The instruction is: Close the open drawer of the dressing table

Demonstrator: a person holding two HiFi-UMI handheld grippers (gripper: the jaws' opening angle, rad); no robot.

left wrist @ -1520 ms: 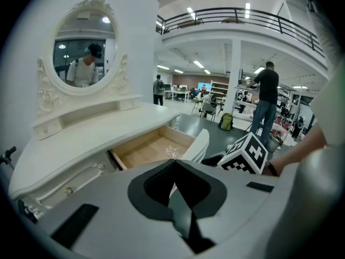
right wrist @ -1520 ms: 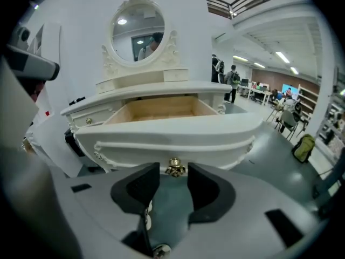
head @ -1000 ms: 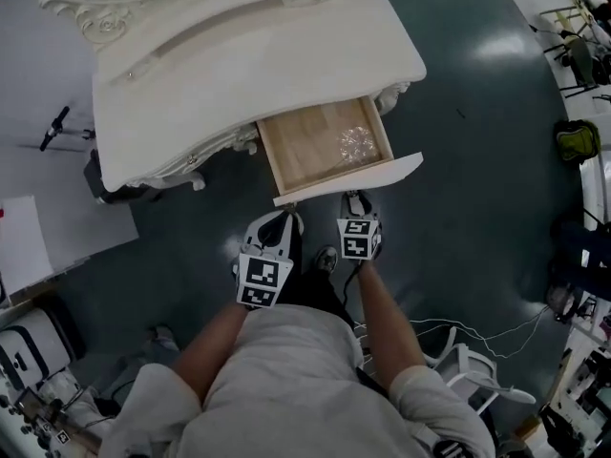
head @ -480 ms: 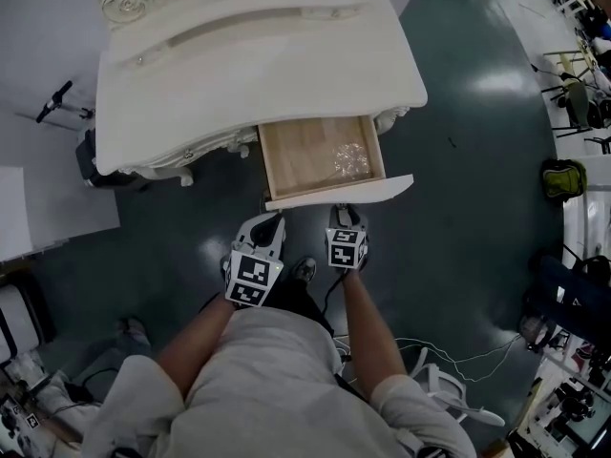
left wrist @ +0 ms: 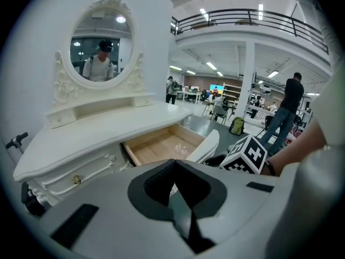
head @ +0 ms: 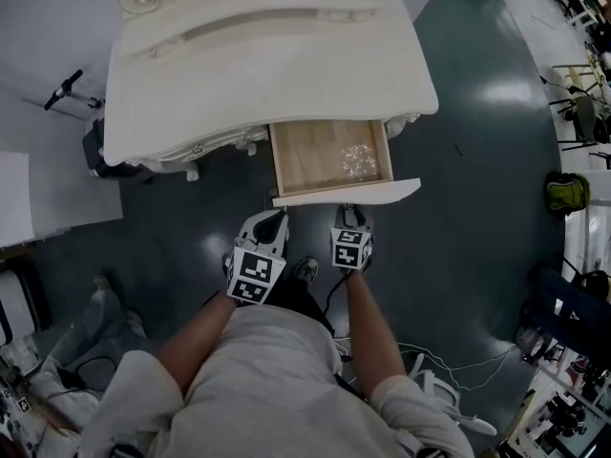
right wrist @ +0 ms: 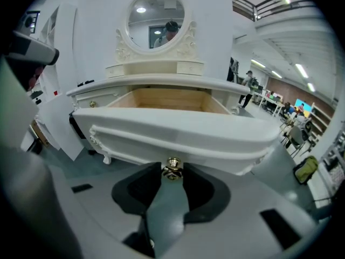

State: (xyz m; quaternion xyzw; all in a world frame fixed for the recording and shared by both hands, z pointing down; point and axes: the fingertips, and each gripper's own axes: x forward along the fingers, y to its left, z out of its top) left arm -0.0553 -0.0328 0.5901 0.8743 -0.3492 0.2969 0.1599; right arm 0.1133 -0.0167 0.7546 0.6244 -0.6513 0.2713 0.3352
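Table (head: 267,74) is at top, with its drawer (head: 348,193) pulled well out under the right half and a clear crumpled bit (head: 360,158) on the wood floor inside. Your left gripper (head: 273,219) hangs just short of the drawer front's left end, jaws apart, nothing between them. Your right gripper (head: 350,213) is at the front's middle. Its jaws are partly open to the width of the brass knob (right wrist: 172,171), with a pad against each side.
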